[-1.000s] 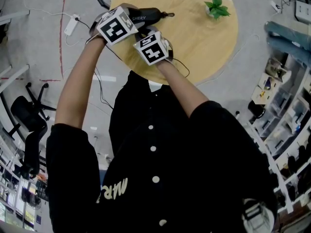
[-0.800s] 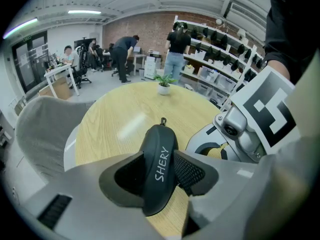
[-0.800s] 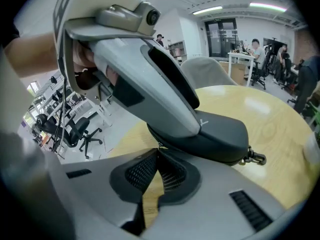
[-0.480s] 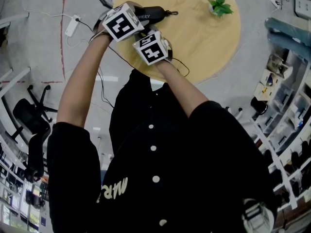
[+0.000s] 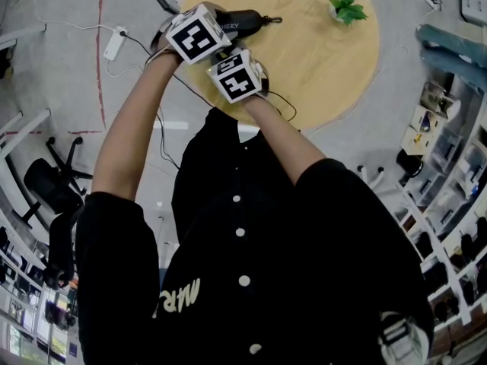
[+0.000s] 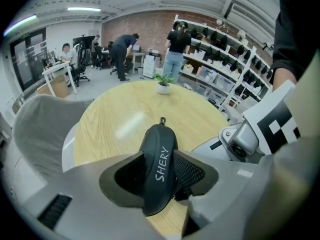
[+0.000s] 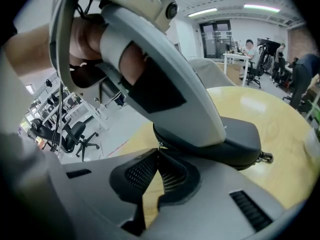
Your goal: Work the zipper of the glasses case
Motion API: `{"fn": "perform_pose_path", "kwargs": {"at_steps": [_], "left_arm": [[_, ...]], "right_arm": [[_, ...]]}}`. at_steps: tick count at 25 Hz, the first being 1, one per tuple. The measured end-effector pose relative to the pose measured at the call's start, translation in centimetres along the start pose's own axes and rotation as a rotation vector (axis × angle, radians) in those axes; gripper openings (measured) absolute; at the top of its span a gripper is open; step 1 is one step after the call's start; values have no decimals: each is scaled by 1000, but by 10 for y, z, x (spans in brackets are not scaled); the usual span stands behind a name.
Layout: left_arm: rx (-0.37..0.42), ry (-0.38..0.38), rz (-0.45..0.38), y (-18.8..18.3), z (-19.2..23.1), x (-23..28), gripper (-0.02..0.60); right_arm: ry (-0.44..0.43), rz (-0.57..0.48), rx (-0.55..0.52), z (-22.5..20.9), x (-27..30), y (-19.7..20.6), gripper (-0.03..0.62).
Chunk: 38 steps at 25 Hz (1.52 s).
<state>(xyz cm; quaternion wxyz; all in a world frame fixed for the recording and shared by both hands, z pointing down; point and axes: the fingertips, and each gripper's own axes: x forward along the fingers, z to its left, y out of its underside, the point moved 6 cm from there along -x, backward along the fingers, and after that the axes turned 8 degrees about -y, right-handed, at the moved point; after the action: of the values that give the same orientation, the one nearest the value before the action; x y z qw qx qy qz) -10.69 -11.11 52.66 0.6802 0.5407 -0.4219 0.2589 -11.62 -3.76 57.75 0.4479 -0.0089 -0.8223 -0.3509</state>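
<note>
1. Grey plastic with black mesh pads, the right gripper (image 7: 157, 156) is nearest the person. Its jaws are pressed together, tips against the near edge of the glasses case (image 7: 240, 139). Whether a zipper tab sits between them is too small to tell.
2. Just beyond, the left gripper (image 6: 159, 181) pinches the black case across its body and holds it on edge over the left part of the round wooden table (image 5: 319, 67).
3. The case looks like a light, stiff moulded shell with a matt skin, so the mesh pads should grip it without slipping. It should not crush, but a hard squeeze across the seam would likely pinch the zipper track and make it drag.
4. The best hold seems to be the body for one gripper and the small pull tab for the other. The tab should be drawn along the seam, not away from it.
5. At the case's far tip a small metal ring (image 6: 162, 120) sticks out.
6. On the far right of the table stands a small potted plant (image 5: 348, 6), well apart.
</note>
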Motion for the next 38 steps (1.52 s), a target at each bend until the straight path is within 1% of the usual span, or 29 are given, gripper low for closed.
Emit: {"fn": "perform_pose_path", "kwargs": {"at_steps": [3,8,11,13,16,19,21,24,27,29,32,35,38], "left_arm": [[3,14,1,3,-2,3,183],[19,-13,-8,-3,1,-2,181],[3,2,-7,-1,-1,3,181],[-4,-9,-21,-2,-1,1,181],[-32,-18,-42,1,-4,-2,181],[-98,-47,-91,5,-5,-13,181],[-151,-93,-146,9,-6,-25,182],[-234,-190,-216,22,-11,-47,182],[-337,-314,-273,47,-19,-63,181],[-411,-363,-280,67,-29,-64,181],[-474,-390,-241,89,-46,-52,181],[-531,-418,-230,97,-55,-42,181],[-594,-432,-255,96,-54,-34,181]], "right_arm": [[4,2,8,1,1,0,8],[15,-3,13,2,2,0,8],[34,-6,11,-1,0,0,11],[44,-1,2,1,-2,0,29],[24,10,-1,4,-7,4,87],[-5,28,-7,2,-19,10,130],[-22,31,-32,-1,-32,12,143],[-24,45,-99,-6,-51,15,158],[-7,39,-186,-9,-67,9,163],[8,40,-248,-12,-73,3,164],[20,60,-355,-17,-77,-12,172],[28,90,-465,-24,-74,-28,179],[16,141,-579,-28,-65,-40,179]]}}
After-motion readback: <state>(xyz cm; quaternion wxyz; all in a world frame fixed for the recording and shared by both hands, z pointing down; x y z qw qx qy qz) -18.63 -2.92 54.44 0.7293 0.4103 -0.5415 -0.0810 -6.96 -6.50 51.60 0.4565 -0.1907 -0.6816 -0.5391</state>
